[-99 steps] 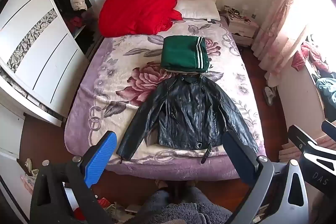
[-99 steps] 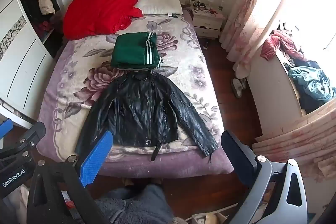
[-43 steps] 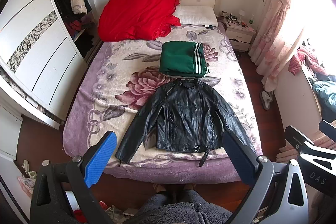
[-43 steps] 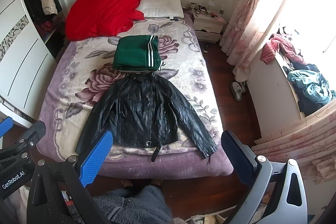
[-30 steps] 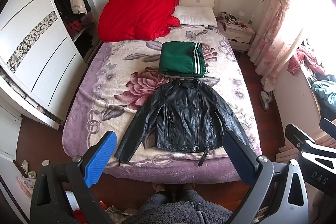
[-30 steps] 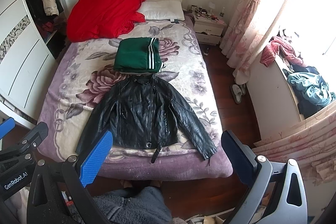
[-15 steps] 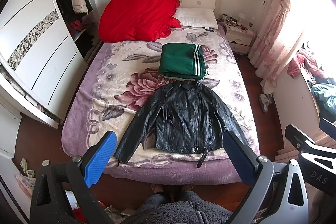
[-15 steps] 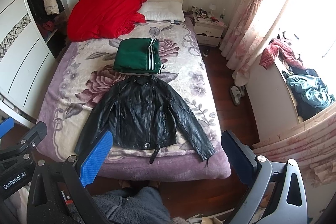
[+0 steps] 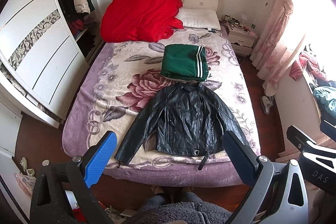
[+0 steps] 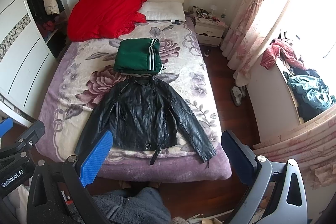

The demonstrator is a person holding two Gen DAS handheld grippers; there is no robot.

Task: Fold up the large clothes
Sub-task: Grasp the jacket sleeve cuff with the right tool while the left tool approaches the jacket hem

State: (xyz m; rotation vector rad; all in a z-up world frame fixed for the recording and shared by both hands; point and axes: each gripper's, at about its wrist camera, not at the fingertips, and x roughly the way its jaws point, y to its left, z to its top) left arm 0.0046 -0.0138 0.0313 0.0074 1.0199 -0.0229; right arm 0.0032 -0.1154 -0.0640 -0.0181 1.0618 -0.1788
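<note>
A black leather jacket (image 9: 187,121) (image 10: 145,114) lies spread flat, front up, at the foot of the bed, with both sleeves angled outward and a belt strap hanging over the edge. A folded green garment with white stripes (image 9: 183,62) (image 10: 137,57) sits just beyond its collar. My left gripper (image 9: 171,157) is open and empty, held high above the foot of the bed. My right gripper (image 10: 167,157) is also open and empty, at a similar height to the right of the left one.
A red duvet (image 9: 139,16) and a white pillow (image 9: 199,18) lie at the head of the bed (image 9: 88,119). A white wardrobe (image 9: 35,51) stands on the left, a nightstand (image 10: 210,29) and curtains on the right. Slippers (image 10: 237,93) lie on the floor.
Both grippers have drifted slightly back and upward from the bed, so a little more of the room shows. The jacket and the green garment have not moved.
</note>
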